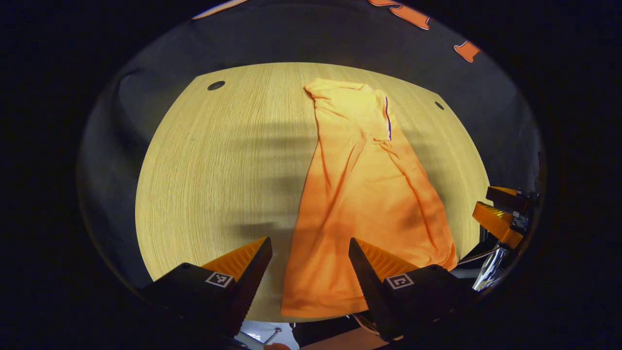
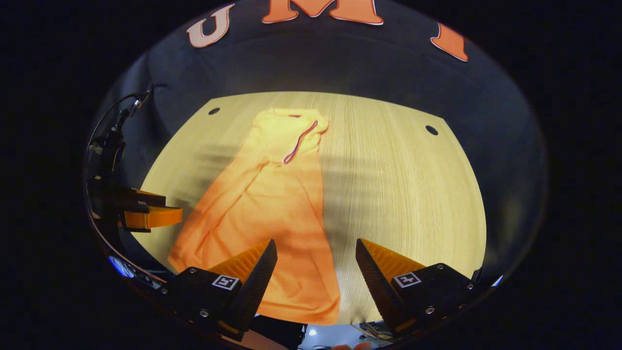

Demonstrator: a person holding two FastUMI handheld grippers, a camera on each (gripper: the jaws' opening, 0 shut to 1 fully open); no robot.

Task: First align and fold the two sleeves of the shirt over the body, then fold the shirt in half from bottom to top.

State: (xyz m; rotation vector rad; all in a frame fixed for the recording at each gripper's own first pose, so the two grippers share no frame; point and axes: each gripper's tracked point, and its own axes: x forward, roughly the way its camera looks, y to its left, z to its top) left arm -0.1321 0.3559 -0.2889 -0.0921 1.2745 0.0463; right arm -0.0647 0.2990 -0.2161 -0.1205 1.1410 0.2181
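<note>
An orange shirt (image 1: 362,194) lies lengthwise on the wooden table (image 1: 218,184), collar end far from me, hem at the near edge. Both sleeves are folded in over the body, making a narrow strip; a striped sleeve cuff (image 1: 388,121) shows near the collar. My left gripper (image 1: 310,253) hovers open above the hem's left corner, holding nothing. In the right gripper view the shirt (image 2: 272,209) runs the same way, and my right gripper (image 2: 316,253) stands open over the hem's right corner. The other gripper (image 2: 146,214) shows at the left of that view, and at the right (image 1: 500,218) of the left gripper view.
The light wooden table (image 2: 398,194) has bare surface on both sides of the shirt and a small dark hole (image 1: 215,85) at each far corner (image 2: 431,130). The near table edge runs just under the hem. Black cloth walls surround the booth.
</note>
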